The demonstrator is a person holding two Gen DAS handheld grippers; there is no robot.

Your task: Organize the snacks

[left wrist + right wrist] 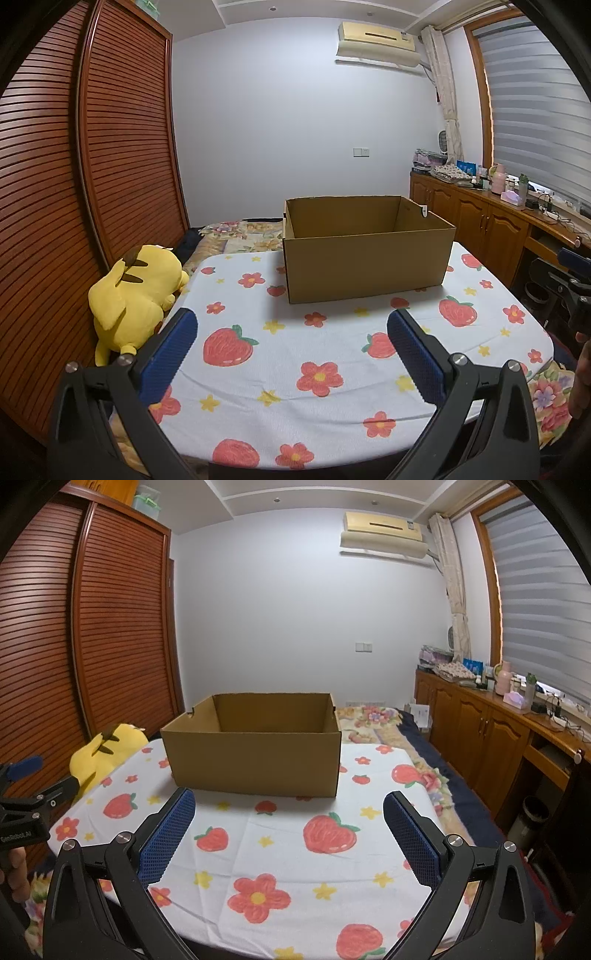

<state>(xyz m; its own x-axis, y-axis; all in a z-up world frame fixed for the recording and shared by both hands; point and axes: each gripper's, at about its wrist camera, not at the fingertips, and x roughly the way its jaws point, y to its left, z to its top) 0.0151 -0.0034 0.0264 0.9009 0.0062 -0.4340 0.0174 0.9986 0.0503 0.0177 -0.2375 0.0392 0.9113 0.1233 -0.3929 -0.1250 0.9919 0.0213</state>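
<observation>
Hovering released and holding nothing: left hand-held gripper [291, 345], right hand-held gripper [289, 823]. Sitting open-topped at frame centre, ready for snacks: cardboard box [365, 260].

Both wrist cameras look forward and slightly down along their own jaws, from the near edge of the table [332, 354]. The left view sits further left, the right view further right. Each sees the open cardboard box [365, 254] at middle distance, the strawberry cloth [295, 849] and the back wall, and catches the other gripper at its edge
</observation>
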